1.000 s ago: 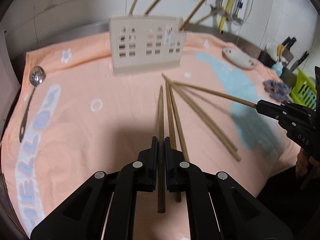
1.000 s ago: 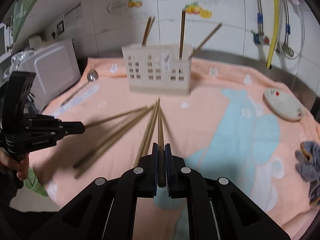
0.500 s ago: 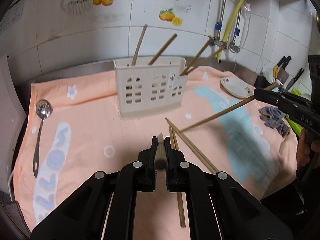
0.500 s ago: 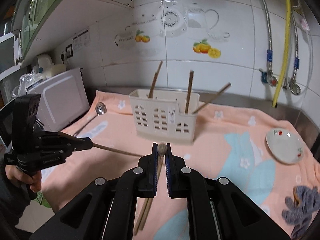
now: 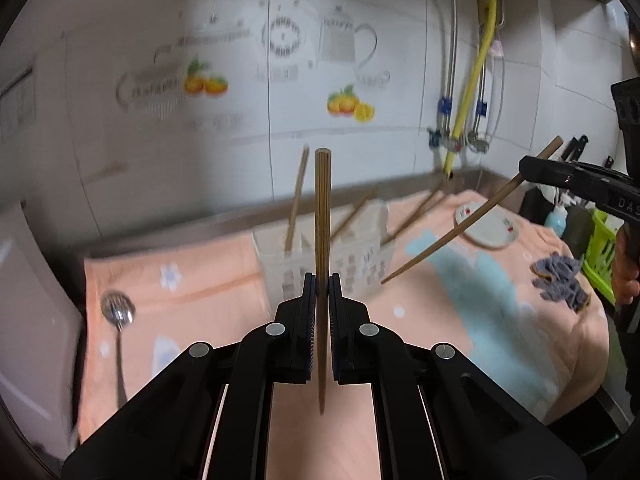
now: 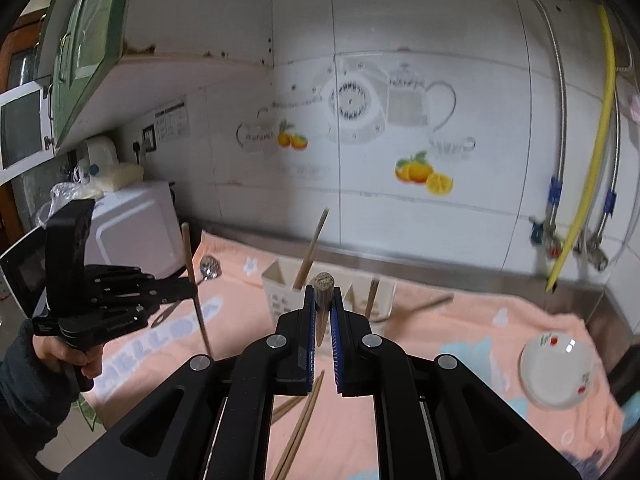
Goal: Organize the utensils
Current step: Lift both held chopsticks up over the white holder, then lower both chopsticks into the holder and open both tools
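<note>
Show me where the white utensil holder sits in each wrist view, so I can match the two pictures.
Left wrist view: the utensil holder stands on the peach towel, just past the left gripper, partly hidden by the chopstick held there.
Right wrist view: the utensil holder is in the centre, behind the right gripper.
Shared landmark: the yellow hose on the tiled wall, to the right of the holder.
</note>
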Demonstrator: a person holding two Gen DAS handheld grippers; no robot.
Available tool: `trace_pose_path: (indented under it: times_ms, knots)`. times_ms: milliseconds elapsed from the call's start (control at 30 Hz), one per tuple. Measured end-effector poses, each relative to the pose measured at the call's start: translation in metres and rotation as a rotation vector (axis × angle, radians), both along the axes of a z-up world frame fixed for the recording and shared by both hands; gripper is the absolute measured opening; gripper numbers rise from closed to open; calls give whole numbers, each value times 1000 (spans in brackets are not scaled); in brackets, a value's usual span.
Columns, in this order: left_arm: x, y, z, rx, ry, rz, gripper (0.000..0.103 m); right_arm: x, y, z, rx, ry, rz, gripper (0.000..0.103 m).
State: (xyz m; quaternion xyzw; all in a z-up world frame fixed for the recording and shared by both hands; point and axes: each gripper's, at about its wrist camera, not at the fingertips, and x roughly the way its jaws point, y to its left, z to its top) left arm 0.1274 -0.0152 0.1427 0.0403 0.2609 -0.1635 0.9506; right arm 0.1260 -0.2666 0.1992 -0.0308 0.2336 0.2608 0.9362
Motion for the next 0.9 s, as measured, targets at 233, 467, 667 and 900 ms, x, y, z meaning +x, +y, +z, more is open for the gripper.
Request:
trace_pose_path:
  times_ms: [233, 467, 667, 900]
  knots:
    - [25, -7, 57, -1, -133, 15, 5, 32, -8, 27, 13, -11, -24, 7]
    - [53, -20, 82, 32, -224, 52, 5, 55, -9, 32, 23, -15, -46, 7]
    - [76, -22, 80, 44, -237, 78, 5, 72, -7, 35, 49, -17, -53, 7]
    - [98, -15, 57, 24, -185, 86, 5, 87, 4, 40, 62, -42, -60, 7]
